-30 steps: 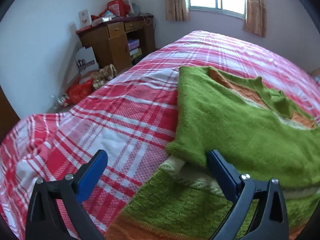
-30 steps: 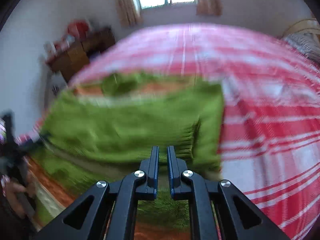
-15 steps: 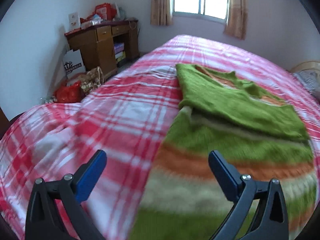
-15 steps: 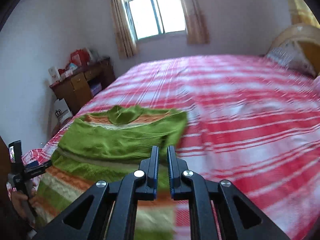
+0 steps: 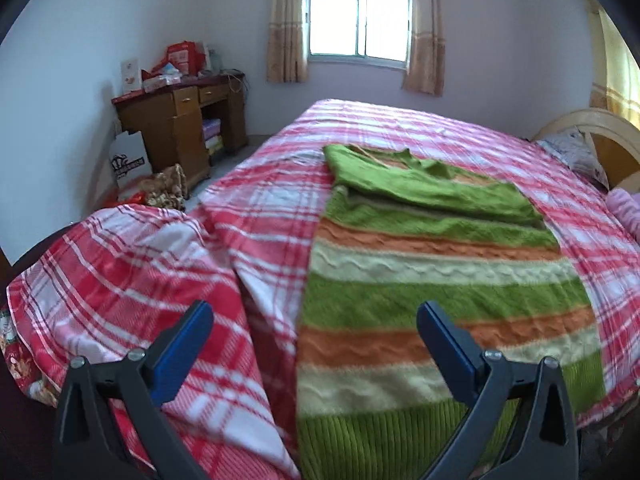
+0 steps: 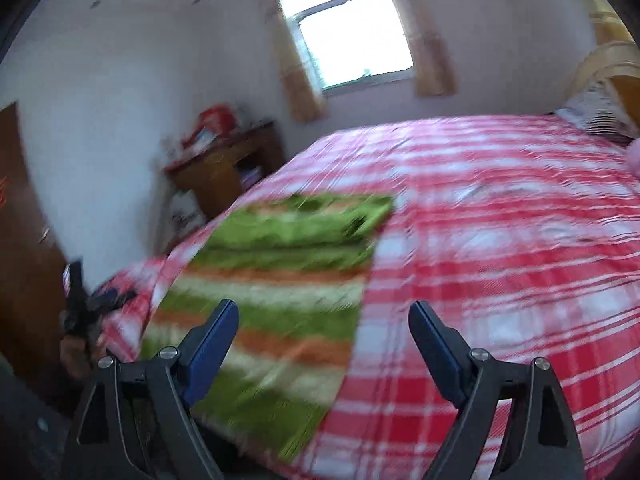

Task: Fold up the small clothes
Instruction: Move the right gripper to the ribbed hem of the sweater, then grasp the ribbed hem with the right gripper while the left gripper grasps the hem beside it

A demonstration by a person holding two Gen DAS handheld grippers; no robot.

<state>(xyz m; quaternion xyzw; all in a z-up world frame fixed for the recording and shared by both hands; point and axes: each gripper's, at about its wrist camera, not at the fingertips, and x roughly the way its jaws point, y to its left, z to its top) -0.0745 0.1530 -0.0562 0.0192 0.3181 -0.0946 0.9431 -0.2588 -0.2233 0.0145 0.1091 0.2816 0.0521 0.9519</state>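
A knitted sweater [image 5: 432,272] striped green, orange and cream lies flat on the red plaid bed [image 5: 256,216], its green sleeves folded across the chest at the far end. My left gripper [image 5: 314,320] is open above the sweater's near left edge, holding nothing. In the blurred right wrist view the sweater [image 6: 272,280] lies left of centre. My right gripper [image 6: 324,320] hovers over the sweater's near right edge, its jaws opening, nothing between them. The left gripper [image 6: 86,304] shows small at the left edge there, held by a hand.
A brown wooden desk [image 5: 180,128] with boxes on top stands by the left wall, bags on the floor beside it. A window [image 5: 358,20] with curtains is at the back. A headboard and pillow [image 5: 576,152] are at the right. A brown door [image 6: 20,240] is at left.
Both grippers have pulled back and risen from the sweater, so the whole garment now shows. The right gripper's jaws, shut before, now stand wide apart. The left stayed open.
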